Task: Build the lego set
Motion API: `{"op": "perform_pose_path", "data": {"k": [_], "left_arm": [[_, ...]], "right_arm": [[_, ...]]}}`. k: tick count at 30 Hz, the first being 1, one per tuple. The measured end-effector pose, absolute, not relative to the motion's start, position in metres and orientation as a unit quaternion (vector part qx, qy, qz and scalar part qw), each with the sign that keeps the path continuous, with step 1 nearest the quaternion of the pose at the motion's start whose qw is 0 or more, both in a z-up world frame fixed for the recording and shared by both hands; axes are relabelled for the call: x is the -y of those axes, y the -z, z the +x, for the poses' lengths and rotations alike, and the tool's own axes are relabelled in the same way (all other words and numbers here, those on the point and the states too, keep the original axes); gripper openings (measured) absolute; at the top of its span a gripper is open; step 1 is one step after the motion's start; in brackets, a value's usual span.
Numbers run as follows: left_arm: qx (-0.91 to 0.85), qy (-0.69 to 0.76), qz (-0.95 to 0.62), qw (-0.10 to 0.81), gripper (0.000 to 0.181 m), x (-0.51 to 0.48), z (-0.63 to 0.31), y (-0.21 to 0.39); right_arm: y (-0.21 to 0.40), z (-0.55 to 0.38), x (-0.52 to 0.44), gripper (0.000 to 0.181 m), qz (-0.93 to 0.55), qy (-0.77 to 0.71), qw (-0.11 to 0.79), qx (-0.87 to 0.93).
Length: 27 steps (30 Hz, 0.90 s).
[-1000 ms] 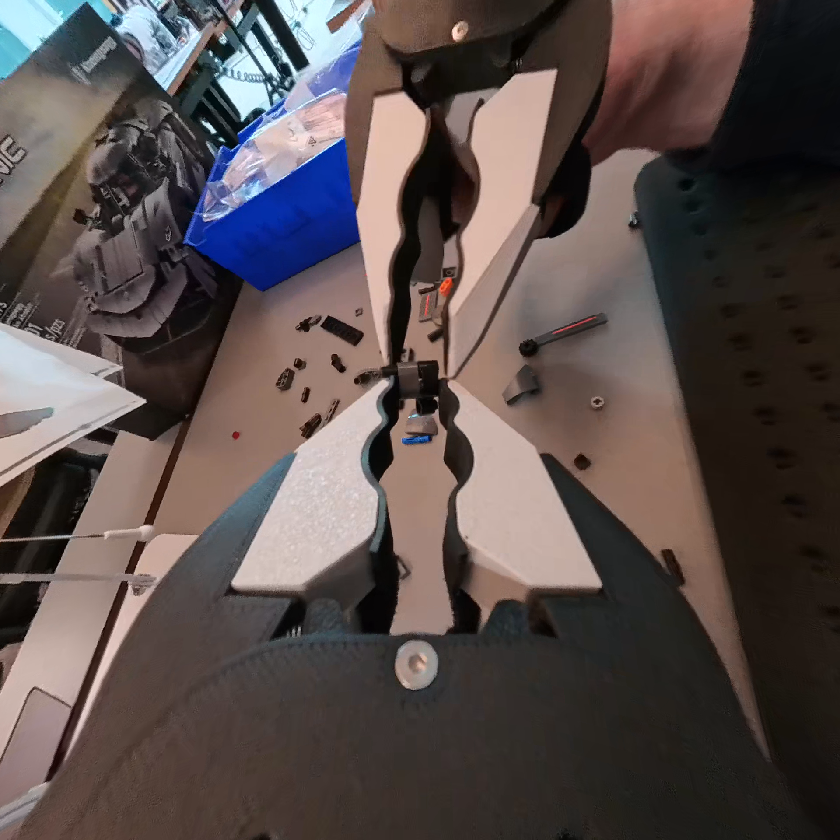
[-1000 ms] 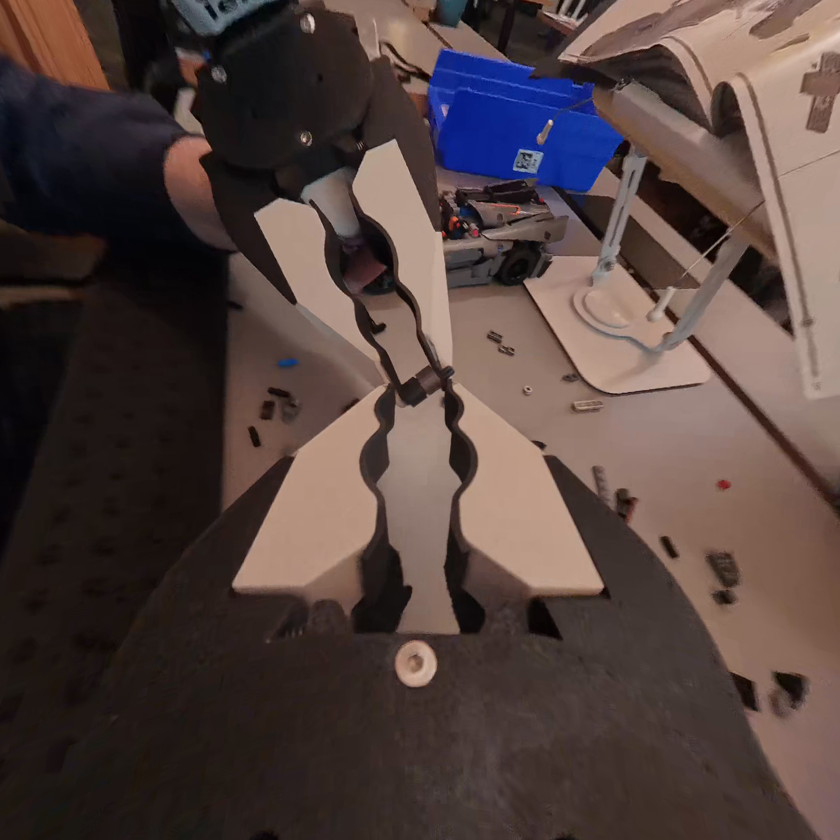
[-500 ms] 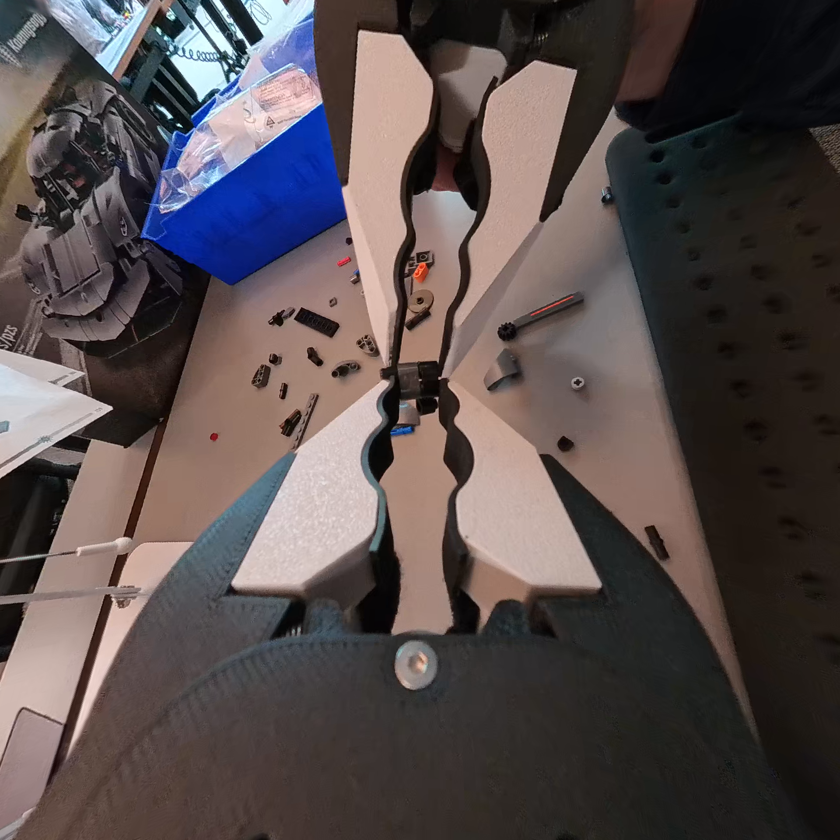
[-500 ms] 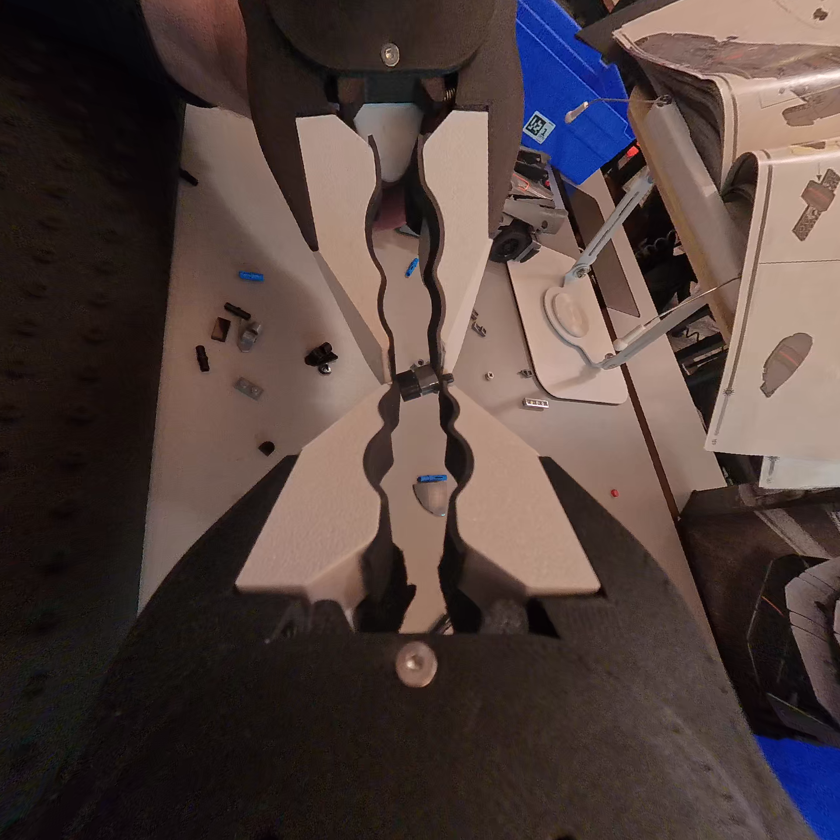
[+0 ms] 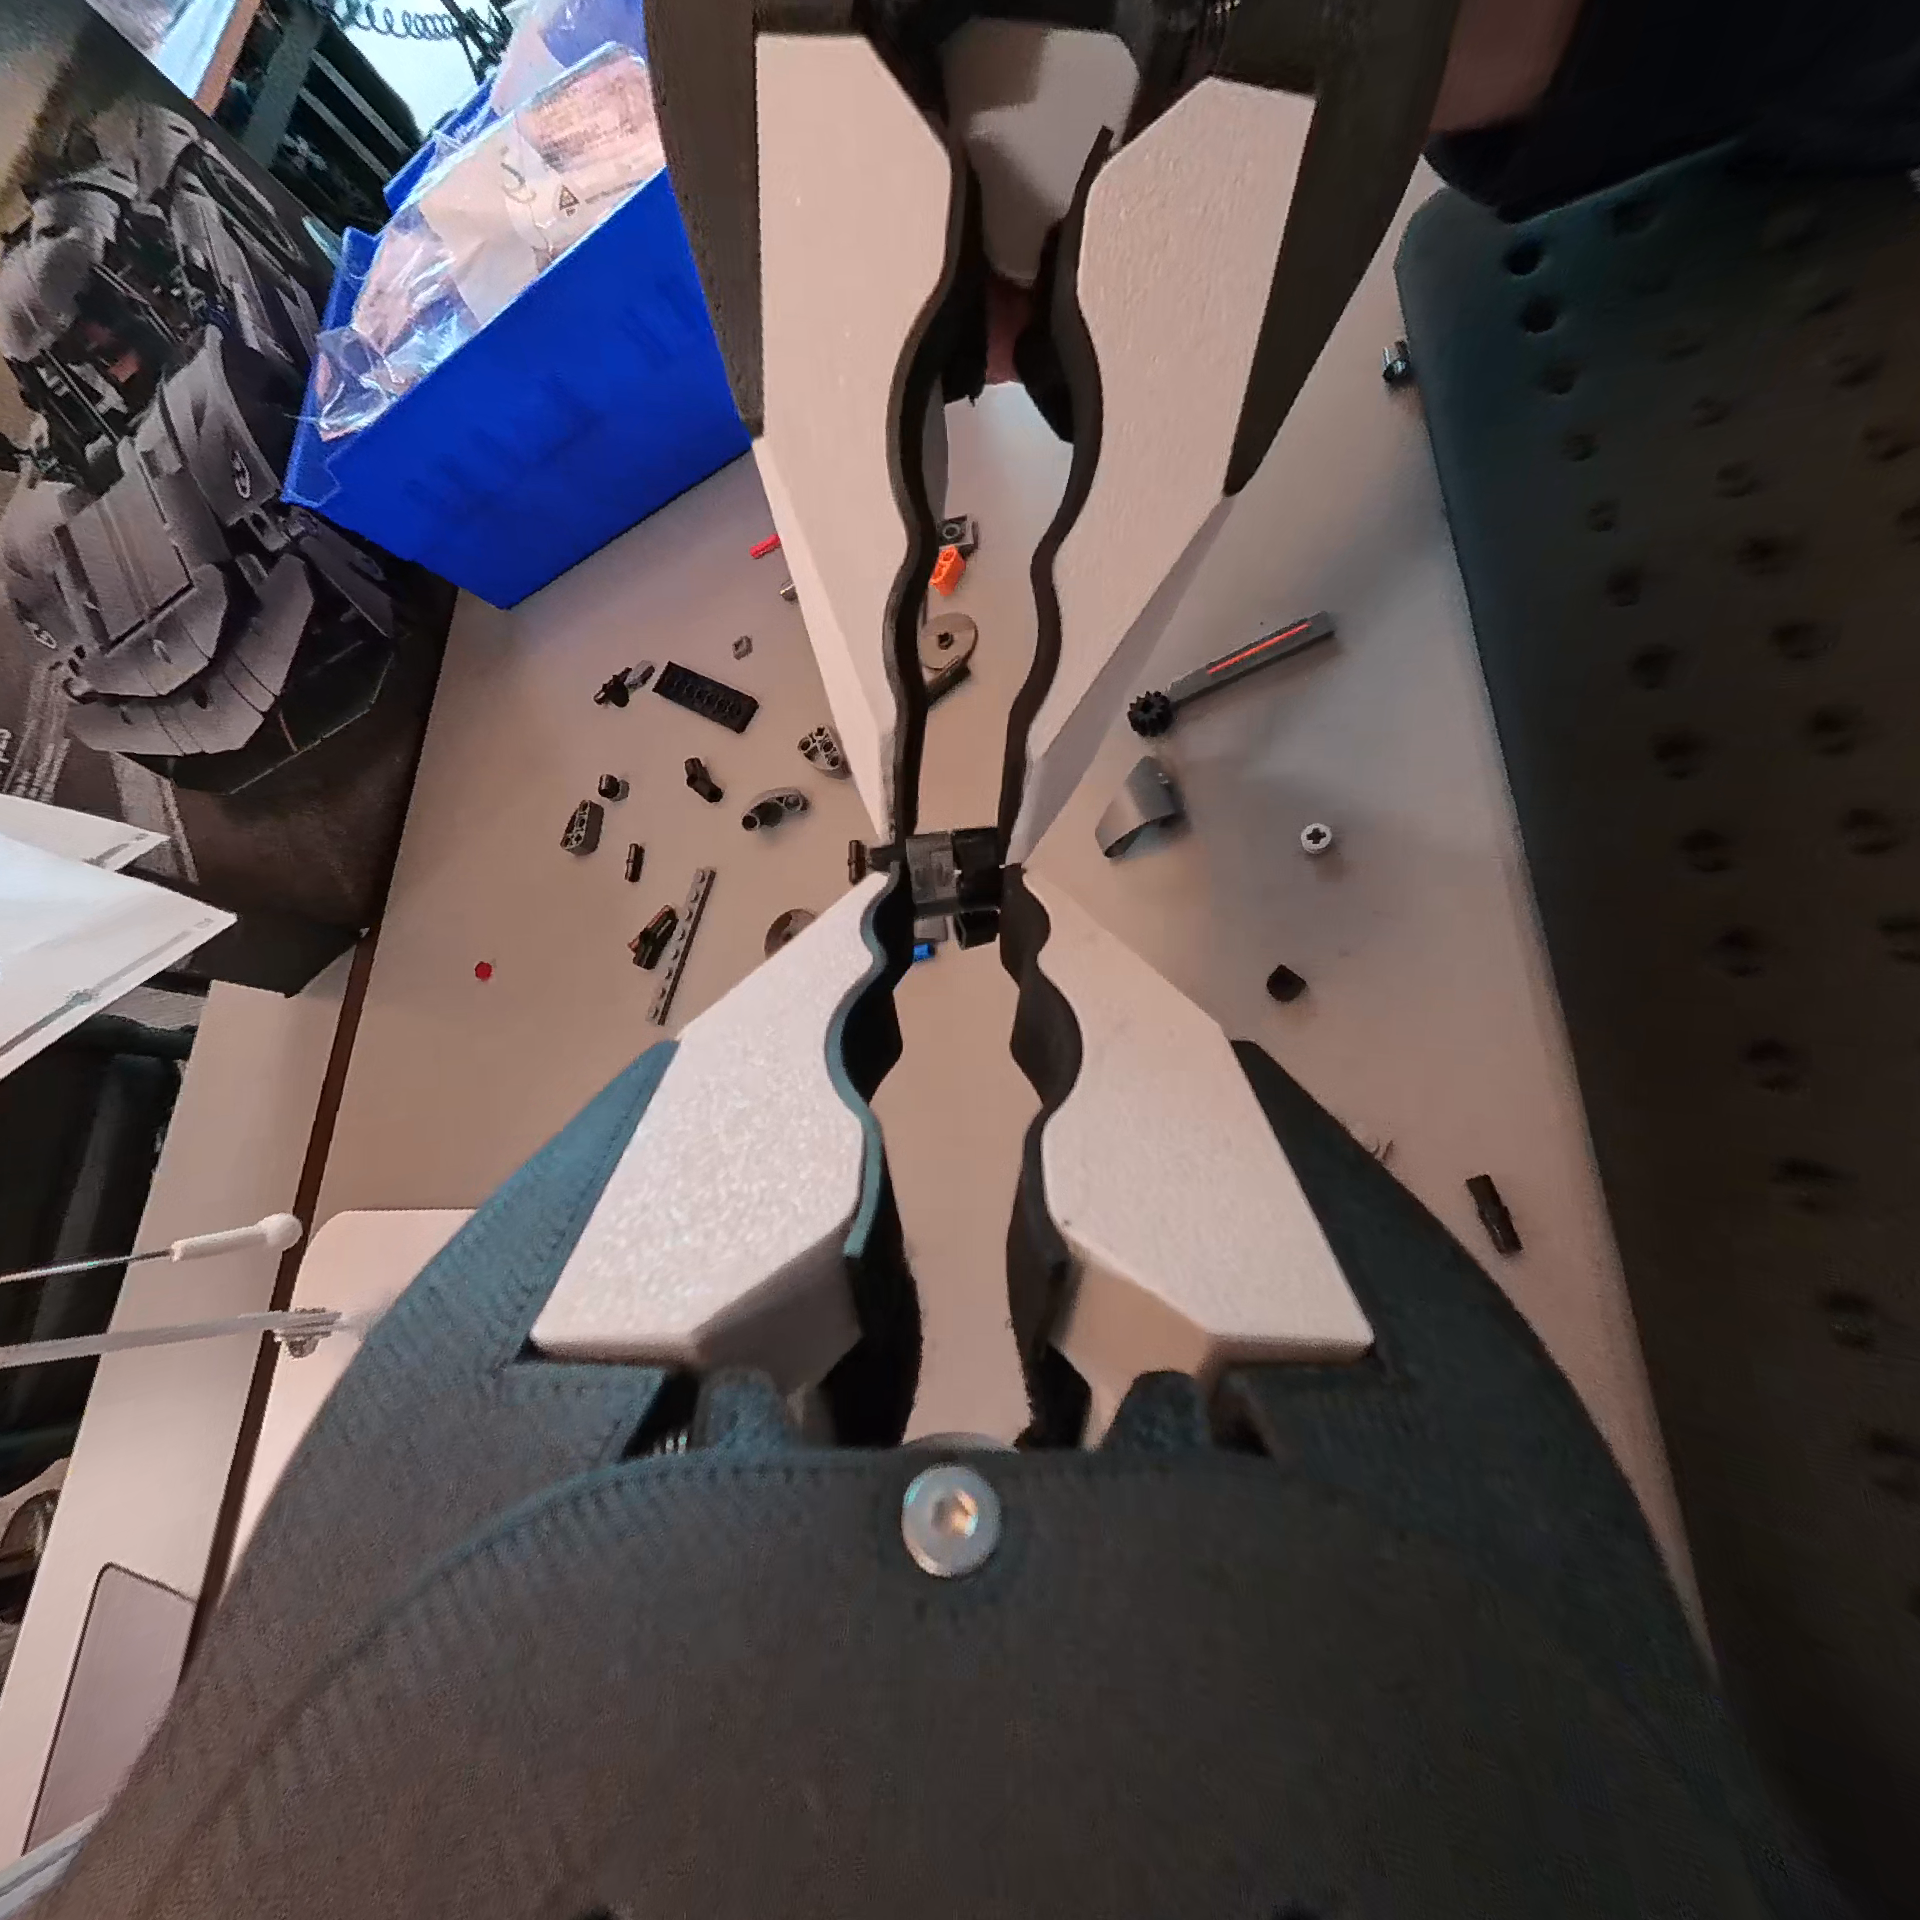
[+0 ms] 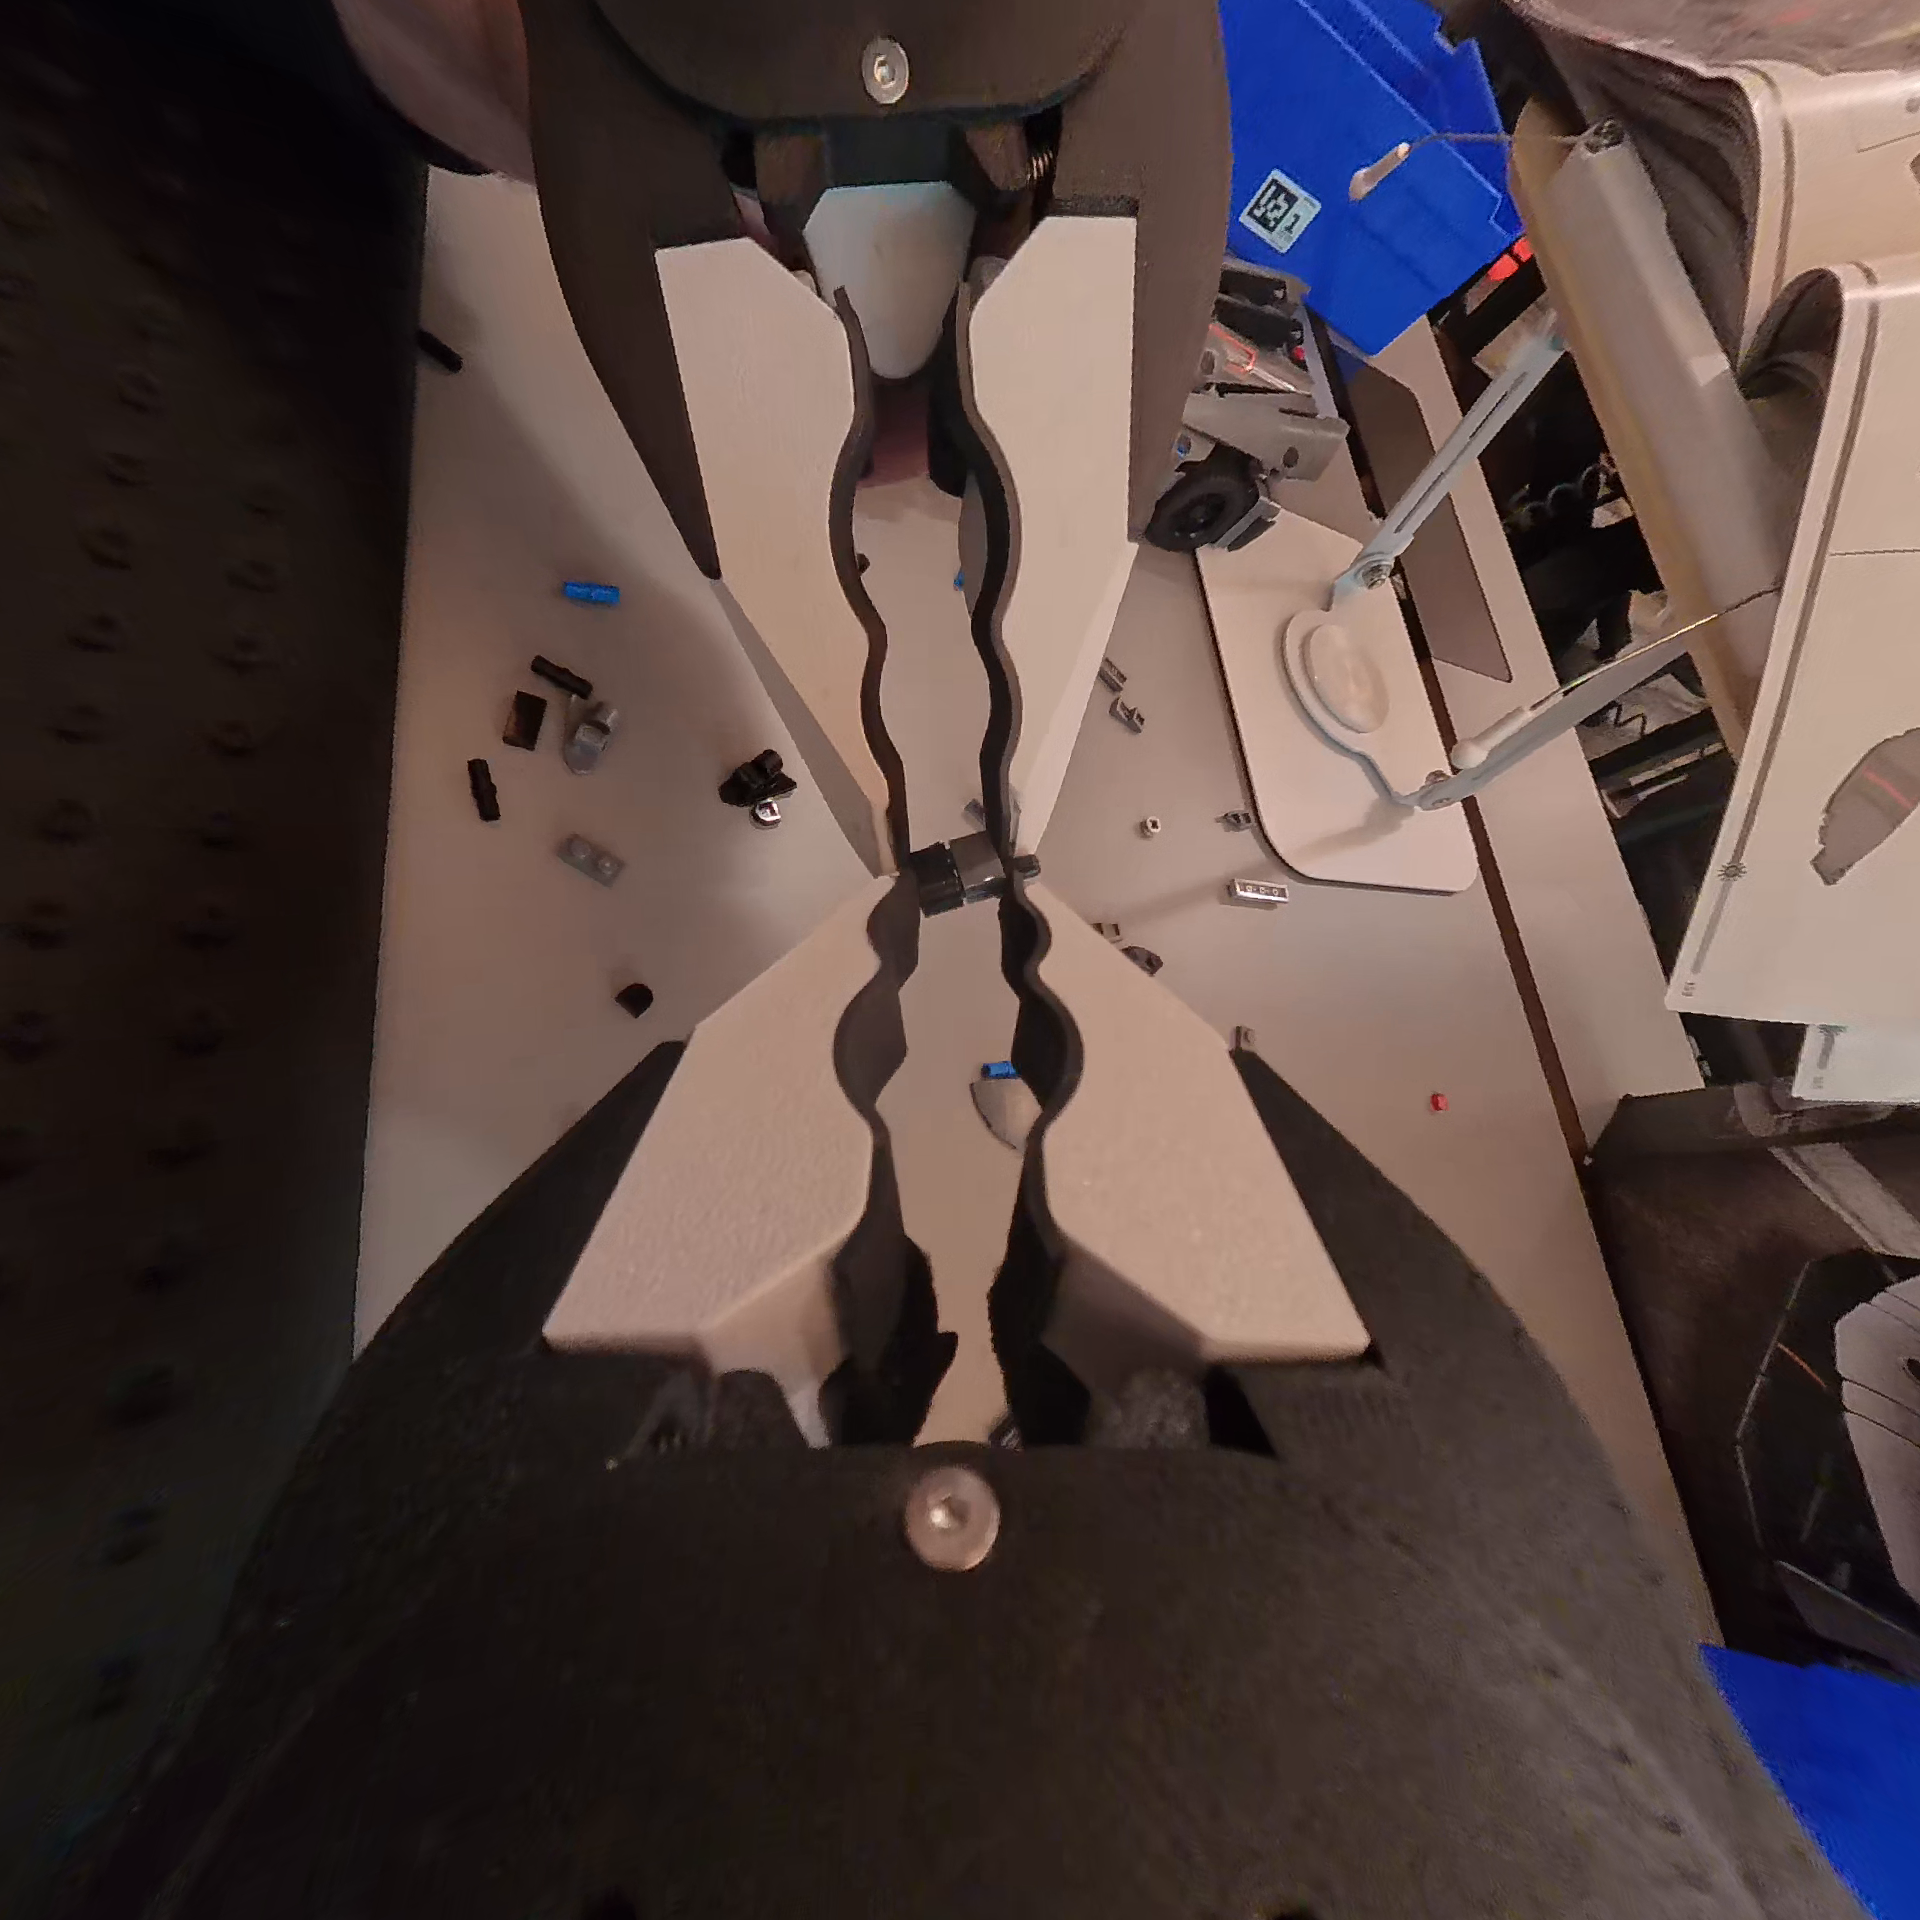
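We hold the small grey-and-black lego assembly [image 5: 948, 871] in the air above the white table [image 5: 1382, 966], pinched from two sides at once. Our left gripper [image 5: 943, 896] is clamped on it at the fingertips, and our right gripper [image 6: 956, 883] meets it tip to tip from the opposite side, its jaws also closed onto the same piece, so the four fingertips crowd around the assembly. In the left wrist view, loose dark parts lie scattered on the table to the left of the assembly, among them a black studded plate [image 5: 704, 696], while a grey curved panel [image 5: 1138, 808] rests just to its right. A blue bin [image 5: 520, 416] stands well beyond the assembly, to the upper left.
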<state>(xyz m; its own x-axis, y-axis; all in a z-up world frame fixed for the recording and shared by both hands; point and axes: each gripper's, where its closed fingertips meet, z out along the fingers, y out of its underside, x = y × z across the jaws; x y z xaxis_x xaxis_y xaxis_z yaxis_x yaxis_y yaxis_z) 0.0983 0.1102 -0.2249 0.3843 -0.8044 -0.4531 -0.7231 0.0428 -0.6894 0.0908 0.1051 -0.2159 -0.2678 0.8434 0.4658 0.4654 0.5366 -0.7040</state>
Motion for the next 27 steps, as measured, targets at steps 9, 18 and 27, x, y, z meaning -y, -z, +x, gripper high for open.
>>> {"op": "perform_pose_path", "data": {"k": [9,18,27], "left_arm": [[-0.594,-0.060,-0.656,0.462,0.015,-0.122,0.093,0.243],[-0.640,-0.138,-0.600,0.459,0.015,-0.118,0.099,0.252],[-0.676,-0.158,-0.575,0.433,0.016,-0.104,0.108,0.266]], "right_arm": [[0.231,0.089,-0.113,0.017,-0.512,-0.316,0.346,0.720],[0.239,0.093,-0.112,0.007,-0.586,-0.388,0.266,0.660],[0.254,0.103,-0.098,0.004,-0.622,-0.405,0.215,0.635]]}}
